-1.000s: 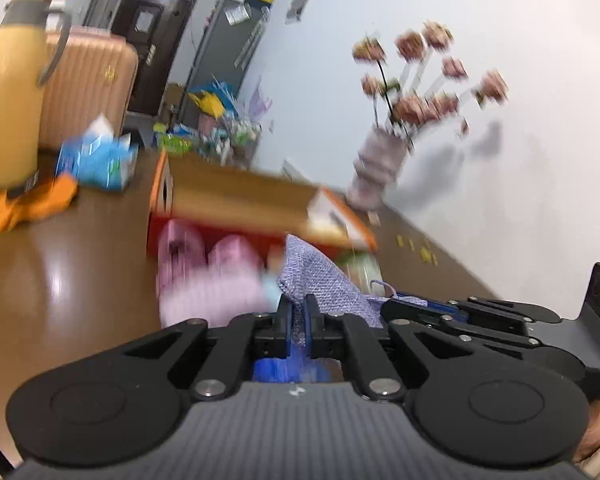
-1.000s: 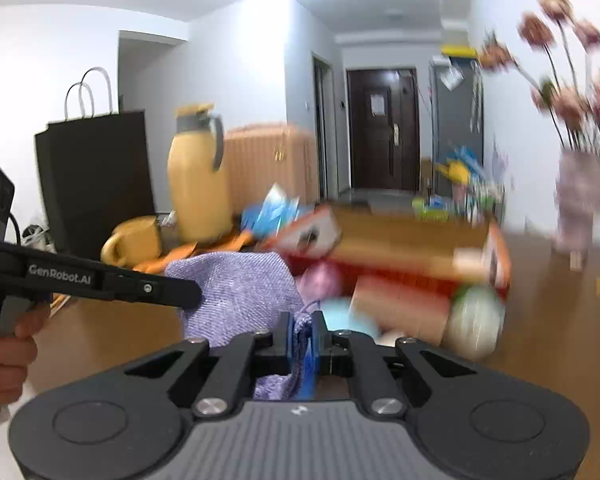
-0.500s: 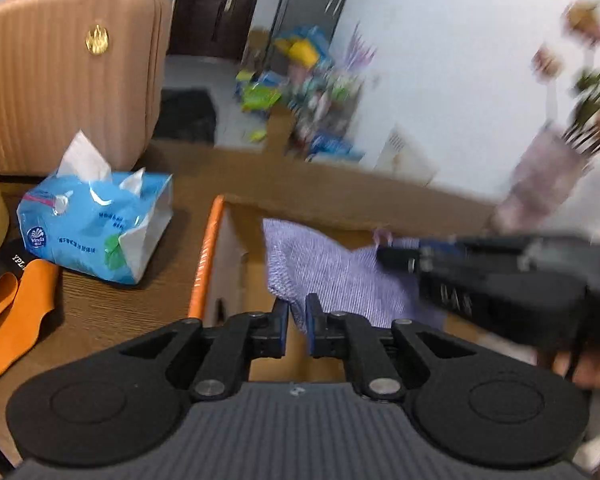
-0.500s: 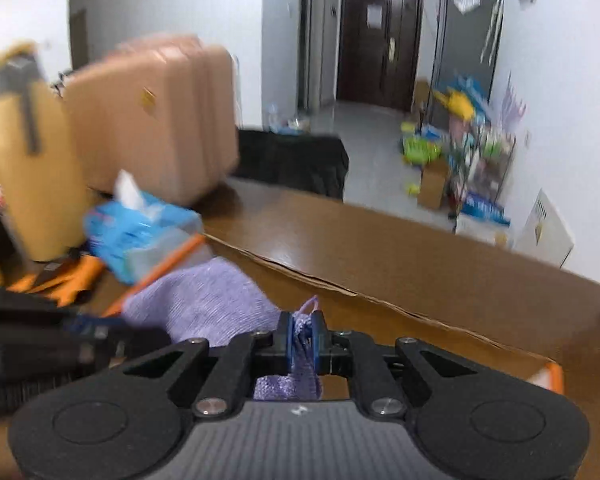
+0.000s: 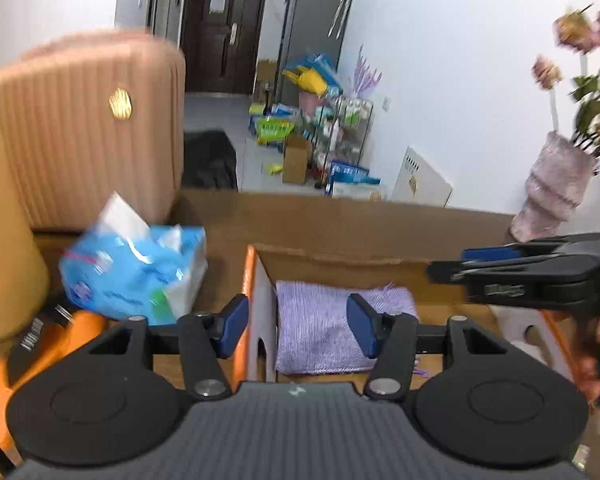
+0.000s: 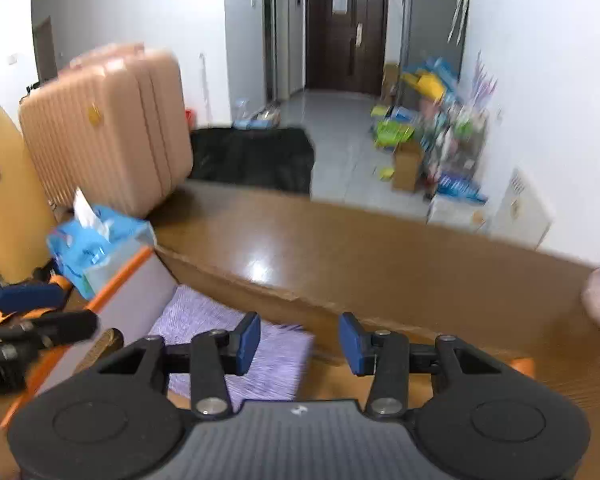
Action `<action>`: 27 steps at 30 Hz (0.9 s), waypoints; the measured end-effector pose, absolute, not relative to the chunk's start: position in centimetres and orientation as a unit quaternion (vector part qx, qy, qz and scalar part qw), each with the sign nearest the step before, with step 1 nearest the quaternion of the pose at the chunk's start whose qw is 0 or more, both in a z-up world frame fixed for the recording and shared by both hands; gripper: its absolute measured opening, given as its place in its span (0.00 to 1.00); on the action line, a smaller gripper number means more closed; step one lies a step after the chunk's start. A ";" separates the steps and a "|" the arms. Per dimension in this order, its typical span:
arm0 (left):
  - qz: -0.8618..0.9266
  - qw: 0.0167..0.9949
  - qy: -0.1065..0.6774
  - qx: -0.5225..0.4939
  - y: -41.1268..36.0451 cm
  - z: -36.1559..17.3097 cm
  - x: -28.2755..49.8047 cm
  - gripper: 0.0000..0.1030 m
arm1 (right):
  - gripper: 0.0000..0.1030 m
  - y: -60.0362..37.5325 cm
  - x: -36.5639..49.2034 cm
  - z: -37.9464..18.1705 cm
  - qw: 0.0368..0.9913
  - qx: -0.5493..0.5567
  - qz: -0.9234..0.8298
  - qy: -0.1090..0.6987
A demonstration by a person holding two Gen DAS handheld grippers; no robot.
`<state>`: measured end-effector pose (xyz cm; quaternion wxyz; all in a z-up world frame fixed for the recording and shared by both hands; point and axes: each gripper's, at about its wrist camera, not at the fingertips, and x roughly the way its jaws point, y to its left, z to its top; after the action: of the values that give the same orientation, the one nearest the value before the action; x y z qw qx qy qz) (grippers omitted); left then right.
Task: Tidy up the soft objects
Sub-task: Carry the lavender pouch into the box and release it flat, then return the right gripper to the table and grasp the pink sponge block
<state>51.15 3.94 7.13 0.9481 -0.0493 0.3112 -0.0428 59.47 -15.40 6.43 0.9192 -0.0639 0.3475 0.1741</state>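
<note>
A folded purple cloth (image 5: 320, 320) lies inside an open cardboard box (image 5: 380, 268) with orange edges. It also shows in the right wrist view (image 6: 204, 316), flat on the box floor. My left gripper (image 5: 298, 326) is open and empty, hovering over the box's left wall and the cloth. My right gripper (image 6: 299, 344) is open and empty, just above the cloth's right end. The right gripper also shows at the right of the left wrist view (image 5: 540, 276).
A blue tissue pack (image 5: 136, 268) lies left of the box. A yellow jug (image 6: 4, 208) and a pink suitcase (image 5: 84, 132) stand behind it. A vase with flowers (image 5: 556, 192) stands at the far right on the brown table (image 6: 340, 248).
Both grippers held the purple cloth stretched between them and carried it over the box. Both have now opened, and the cloth lies in the box.
</note>
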 end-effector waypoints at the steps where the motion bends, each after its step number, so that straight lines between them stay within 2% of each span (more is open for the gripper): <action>1: -0.043 0.951 0.303 -0.045 3.9 8.2 50.1 0.62 | 0.46 -16.2 58.3 7.9 0.924 -0.069 0.171 0.336; 5: -0.031 0.964 0.262 -0.019 5.0 12.9 45.2 0.73 | 0.56 -20.5 52.4 13.5 0.942 -0.080 0.155 0.288; 8: -0.021 0.970 0.243 -0.011 5.6 15.6 41.4 0.76 | 0.61 -23.6 47.5 16.4 0.951 -0.087 0.138 0.262; 10: -0.014 0.973 0.229 -0.006 5.8 17.1 38.7 0.78 | 0.69 -25.6 43.9 18.0 0.958 -0.090 0.125 0.242; 15: -0.015 0.980 0.197 -0.008 5.5 18.9 33.4 0.81 | 0.71 -28.9 36.6 20.1 0.971 -0.058 0.110 0.202; 17: -0.018 0.983 0.182 -0.006 5.2 18.9 30.6 0.83 | 0.73 -29.3 33.8 20.1 0.975 -0.045 0.111 0.189; 19: -0.024 0.987 0.157 -0.003 4.8 18.2 27.2 0.86 | 0.80 -29.2 30.6 19.4 0.976 -0.033 0.122 0.175; 27: -0.031 0.995 0.094 0.032 3.4 10.5 14.0 0.98 | 0.85 -28.0 16.8 12.7 0.974 -0.007 0.179 0.139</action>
<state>14.05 3.44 10.51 0.9946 0.0320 0.0939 -0.0314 16.77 -27.97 12.75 0.9739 -0.0072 0.1387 0.1793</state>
